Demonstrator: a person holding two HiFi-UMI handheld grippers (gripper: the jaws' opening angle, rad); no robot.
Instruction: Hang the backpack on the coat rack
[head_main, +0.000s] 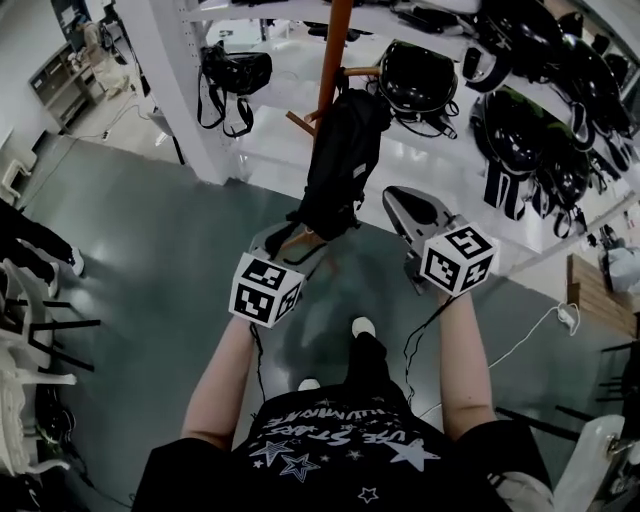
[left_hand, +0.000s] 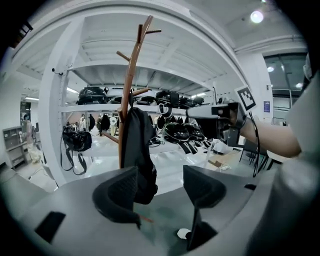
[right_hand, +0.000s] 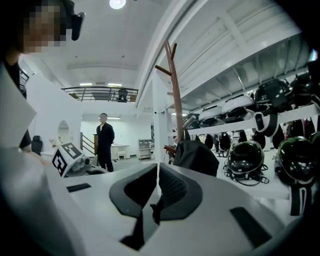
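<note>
While the person stands on the grey-green floor (head_main: 150, 280), white shelving (head_main: 170, 80) fills the space ahead, with its long boards running left to right. A coat rack (head_main: 330, 50), a brown wooden pole with short pegs, stands just in front of the shelving. The black backpack (head_main: 342, 160) hangs from one of its pegs against the pole, its bottom clear of the floor. In the head view its lower end shows just above the left hand-held gripper.

Black helmets (head_main: 418, 78) crowd the shelves right of the rack, straps dangling, the nearest just beside the backpack. A black bag (head_main: 235, 70) sits on a shelf to the left, well apart from the pole. A bare peg (head_main: 300, 122) juts out left of the backpack.

The left hand-held gripper (left_hand: 160, 185) has its jaws spread wide with nothing between the pads; the backpack and pole show beyond them, not touching. The right hand-held gripper (right_hand: 156, 182) has its jaws closed together, empty, and points toward the rack with the backpack off to its right. Far behind, another person (right_hand: 105, 140) stands in the room. A white cable (head_main: 520, 340) lies on the floor at the right.
</note>
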